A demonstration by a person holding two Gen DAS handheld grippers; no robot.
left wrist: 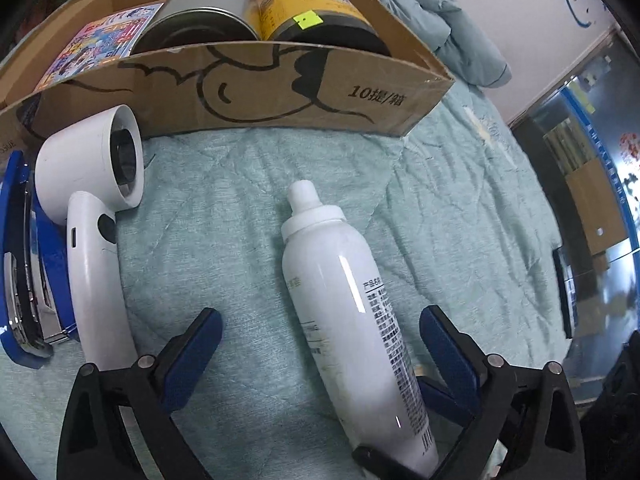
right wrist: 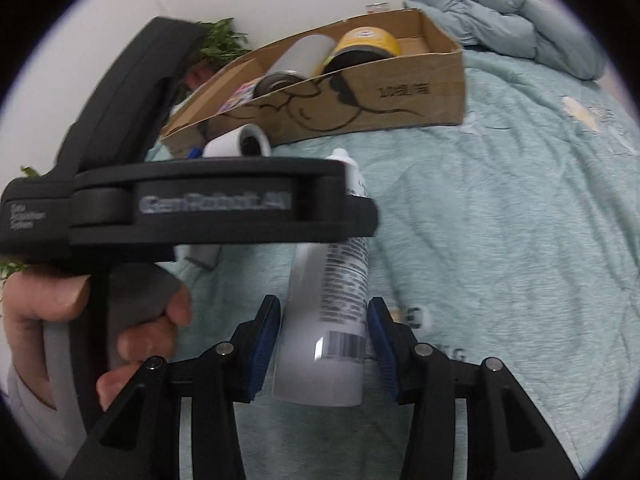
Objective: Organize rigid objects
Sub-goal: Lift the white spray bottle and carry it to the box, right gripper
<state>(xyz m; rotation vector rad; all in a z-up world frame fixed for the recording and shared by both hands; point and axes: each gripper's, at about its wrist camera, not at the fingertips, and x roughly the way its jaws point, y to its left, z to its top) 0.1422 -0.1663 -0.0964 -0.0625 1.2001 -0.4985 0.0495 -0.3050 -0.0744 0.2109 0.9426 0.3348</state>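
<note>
The right gripper [right wrist: 323, 342] had its fingers [right wrist: 266, 344] clamped on the base of the white spray bottle [right wrist: 326, 320], which lay on the bed's quilt [right wrist: 500, 240]. The left gripper [left wrist: 320, 344] straddled it, fingers [left wrist: 196, 350] spread clear, the cardboard box [left wrist: 280, 92] beyond its cap and the white hair dryer [left wrist: 92, 216] to their left.

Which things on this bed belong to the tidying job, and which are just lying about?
Job: white spray bottle, gripped by the right gripper; open left gripper either side of it; white handheld fan; blue object; cardboard box holding silver tin and yellow tin.
Lying about: quilt, puffy jacket, plant.
</note>
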